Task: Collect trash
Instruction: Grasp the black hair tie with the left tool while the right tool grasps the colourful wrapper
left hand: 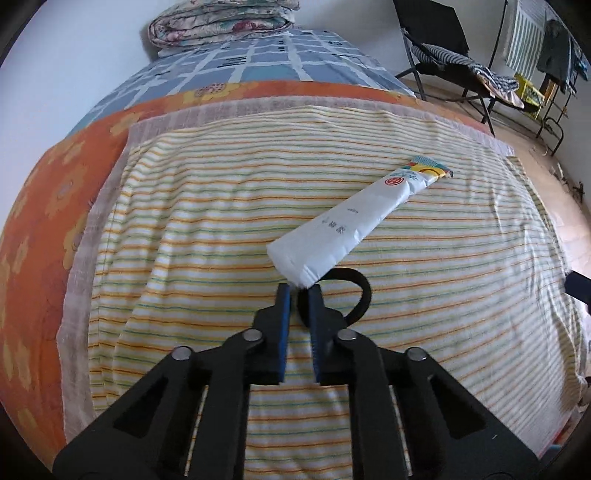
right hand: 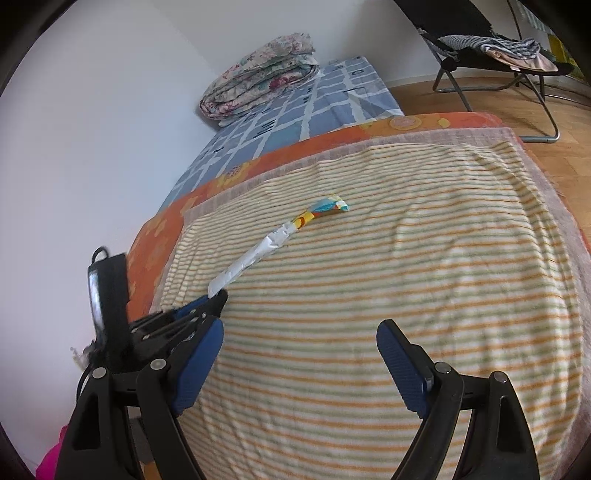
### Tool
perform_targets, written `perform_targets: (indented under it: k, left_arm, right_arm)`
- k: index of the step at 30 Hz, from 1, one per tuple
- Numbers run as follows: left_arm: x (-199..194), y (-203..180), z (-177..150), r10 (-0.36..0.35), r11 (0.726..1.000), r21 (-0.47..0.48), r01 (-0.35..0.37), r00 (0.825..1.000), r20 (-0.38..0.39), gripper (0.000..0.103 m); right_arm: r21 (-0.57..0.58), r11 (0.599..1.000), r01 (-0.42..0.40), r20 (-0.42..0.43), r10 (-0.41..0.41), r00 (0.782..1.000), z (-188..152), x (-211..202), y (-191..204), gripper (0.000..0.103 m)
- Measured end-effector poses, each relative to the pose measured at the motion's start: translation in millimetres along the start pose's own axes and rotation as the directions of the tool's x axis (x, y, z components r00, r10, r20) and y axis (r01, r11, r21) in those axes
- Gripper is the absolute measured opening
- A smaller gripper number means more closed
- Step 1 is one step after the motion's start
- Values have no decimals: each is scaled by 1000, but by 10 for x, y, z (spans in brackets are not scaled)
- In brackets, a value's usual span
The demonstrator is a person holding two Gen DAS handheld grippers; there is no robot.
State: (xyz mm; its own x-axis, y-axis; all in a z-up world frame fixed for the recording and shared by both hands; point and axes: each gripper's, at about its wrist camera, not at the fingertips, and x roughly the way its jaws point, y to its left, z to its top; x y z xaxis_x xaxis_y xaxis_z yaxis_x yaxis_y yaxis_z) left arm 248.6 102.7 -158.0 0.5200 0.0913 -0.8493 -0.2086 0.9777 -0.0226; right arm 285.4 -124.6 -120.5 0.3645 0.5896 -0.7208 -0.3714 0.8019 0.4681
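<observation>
Nearest my left wrist camera, the left gripper point(left hand: 298, 290) has its blue pads drawn almost together, pinching the near end of a long white wrapper point(left hand: 343, 229). From the right wrist view I confirm that grip at the wrapper's end point(right hand: 255, 254). Right gripper point(right hand: 300, 363) I record as wide open, holding nothing, poised above the cloth. By size: the bed carries a blue checked sheet point(left hand: 258, 55) at its far end, an orange flowered cover point(left hand: 33, 229) below it, and a striped towel point(left hand: 221, 206) spread on top. A folded floral quilt point(left hand: 221, 24) sits at the far end. The wrapper lies diagonally across the towel, its coloured tip point(left hand: 430, 168) pointing away from me, towards the right.
</observation>
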Motion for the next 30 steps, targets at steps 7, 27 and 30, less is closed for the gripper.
perform_targets:
  k: [7, 27, 30]
  left_arm:
    - [-26, 115, -41, -59, 998, -22, 59, 998, 0, 5]
    - [-164, 260, -224, -150, 987, -49, 150, 989, 11, 2]
    - [-219, 294, -250, -143, 989, -48, 143, 990, 19, 2]
  right_arm:
    - [114, 991, -70, -12, 72, 997, 297, 511, -18, 81]
    - [292, 956, 5, -9, -3, 1000, 821, 1453, -11, 23]
    - [278, 961, -6, 5, 4, 1000, 834, 1419, -11, 12]
